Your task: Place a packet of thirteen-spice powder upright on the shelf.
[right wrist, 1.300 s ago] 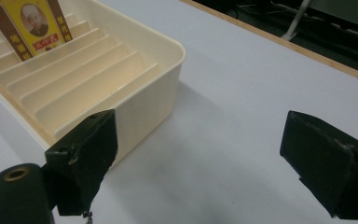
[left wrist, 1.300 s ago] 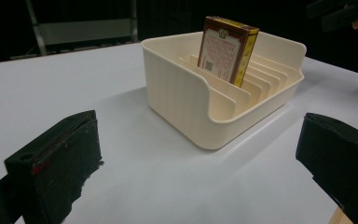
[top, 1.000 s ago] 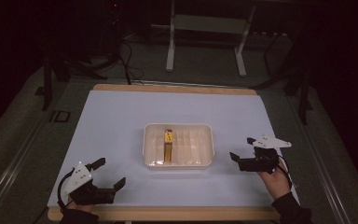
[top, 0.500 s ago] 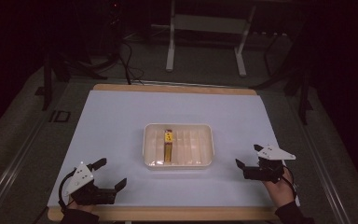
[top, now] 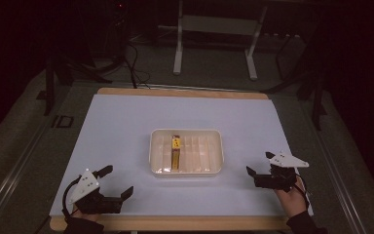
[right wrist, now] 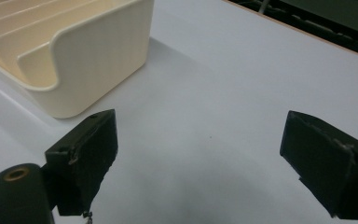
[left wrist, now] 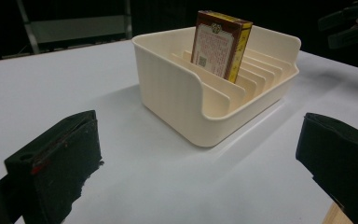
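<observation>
A cream slotted tray (top: pixel 214 168) sits at the middle of the white mat. A dark red and yellow card box (top: pixel 176 148) stands upright in one of its left slots. In the left gripper view, the box (left wrist: pixel 219 44) rises above the tray wall (left wrist: pixel 177 88). My left gripper (top: pixel 118 180) rests open near the front left edge, with nothing between its jaws (left wrist: pixel 198 165). My right gripper (top: pixel 258 163) is held open to the right of the tray, empty (right wrist: pixel 205 158), and the tray corner (right wrist: pixel 98 56) lies just ahead of it.
The white mat (top: pixel 126 126) covers a wooden table whose edge (top: pixel 175 223) runs along the front. Beyond the far edge are a dark floor, metal frame legs (top: pixel 177 44) and cables (top: pixel 136 63). The right gripper also appears far off (left wrist: pixel 349 23) in the left gripper view.
The right gripper has drawn back a little toward the front right edge, still open. The left gripper, the tray and the box have not moved.
</observation>
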